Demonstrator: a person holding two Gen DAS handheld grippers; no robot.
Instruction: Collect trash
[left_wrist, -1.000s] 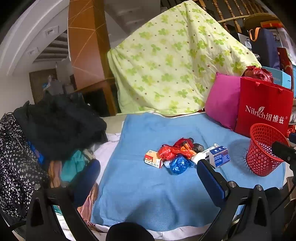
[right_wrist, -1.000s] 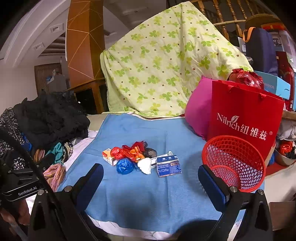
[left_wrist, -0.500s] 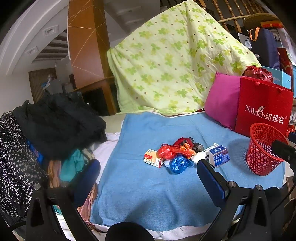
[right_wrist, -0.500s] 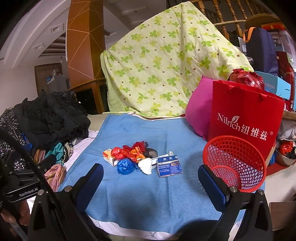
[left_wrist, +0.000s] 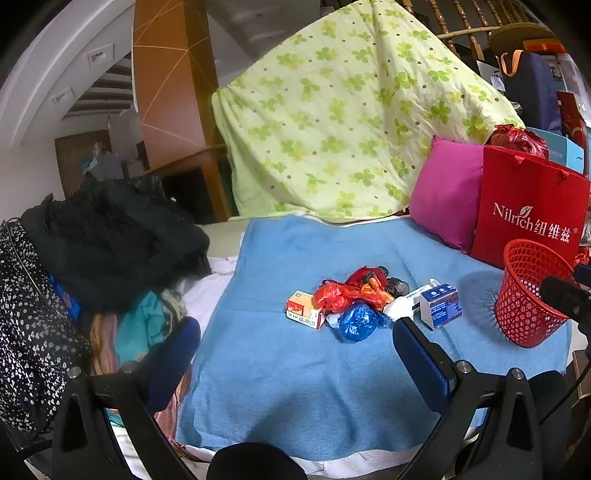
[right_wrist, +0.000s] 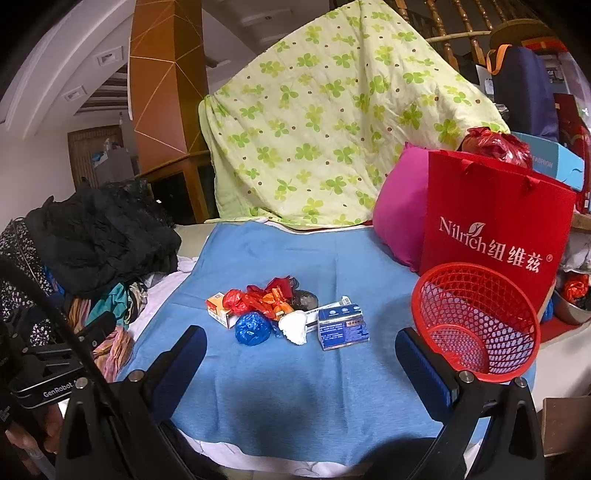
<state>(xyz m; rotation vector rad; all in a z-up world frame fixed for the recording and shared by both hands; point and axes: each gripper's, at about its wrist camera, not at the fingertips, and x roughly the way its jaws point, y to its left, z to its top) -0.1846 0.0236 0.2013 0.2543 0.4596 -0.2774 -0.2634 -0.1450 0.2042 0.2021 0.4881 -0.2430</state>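
A heap of trash lies mid-way on the blue cloth (left_wrist: 295, 369): red plastic bags (left_wrist: 343, 291), a blue bag wad (left_wrist: 357, 322), an orange box (left_wrist: 303, 314), a blue-and-white box (left_wrist: 441, 306), a white wad (right_wrist: 293, 326). The right wrist view shows the same red bags (right_wrist: 255, 299), blue wad (right_wrist: 251, 328) and blue box (right_wrist: 342, 326). A red mesh basket (right_wrist: 476, 325) stands at the right; it also shows in the left wrist view (left_wrist: 530, 291). My left gripper (left_wrist: 295, 347) and right gripper (right_wrist: 301, 354) are open and empty, short of the heap.
A red paper bag (right_wrist: 495, 229) and pink cushion (right_wrist: 400, 214) stand behind the basket. A green floral quilt (left_wrist: 343, 114) rises at the back. A pile of dark clothes (left_wrist: 110, 243) lies left. The left gripper's body (right_wrist: 37, 384) sits low left in the right wrist view.
Both views have crept very slightly toward the heap. Nothing on the cloth has moved and both grippers stay open.
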